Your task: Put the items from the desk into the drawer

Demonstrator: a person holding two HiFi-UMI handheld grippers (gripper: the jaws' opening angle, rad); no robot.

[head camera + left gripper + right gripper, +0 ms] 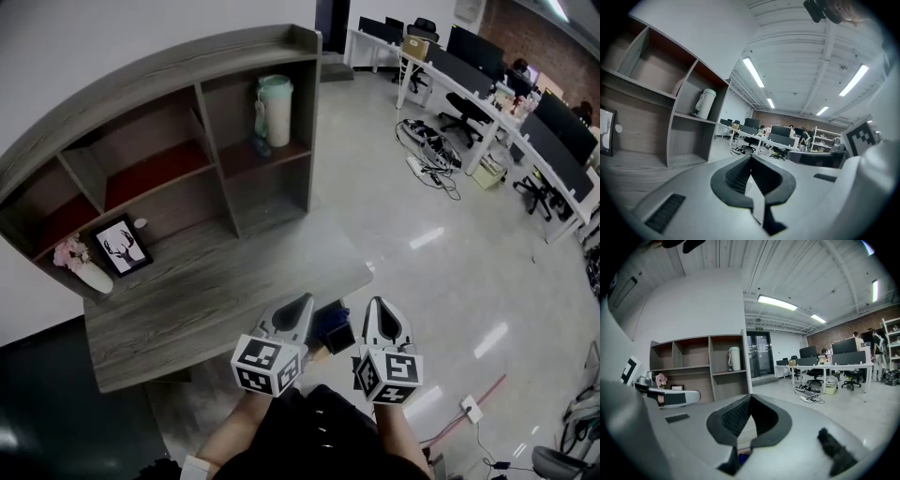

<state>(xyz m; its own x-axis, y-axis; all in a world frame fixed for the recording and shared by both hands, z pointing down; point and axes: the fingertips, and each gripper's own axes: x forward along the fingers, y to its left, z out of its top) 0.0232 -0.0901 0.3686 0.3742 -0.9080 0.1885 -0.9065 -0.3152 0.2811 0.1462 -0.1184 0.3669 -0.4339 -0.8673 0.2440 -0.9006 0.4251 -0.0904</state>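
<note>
Head view: the left claw (302, 302) and the right claw (379, 302) are held side by side, just past the near edge of the desk (216, 281). Both are closed and hold nothing. The picture frame (122, 245) is well ahead and to the left of the left claw. It stands on its lower edge with its long axis up and its face toward the claws. A flower vase (82, 265) stands just left of the frame. A bottle (275, 110) stands upright in the shelf unit (169, 70), far ahead. Between the claws and lower there is a blue thing (333, 326), but I cannot tell what it is.

Left gripper view: the left claw (750, 158) has its jaw tips together and is empty. The bottle (706, 103) is ahead and to the left. The frame (604, 131) is cut off at the left edge.

Right gripper view: the right claw (750, 397) is also closed and empty. The left claw (670, 398) is beside it on the left, and the flowers (660, 379) and frame (677, 387) are beyond it.
</note>
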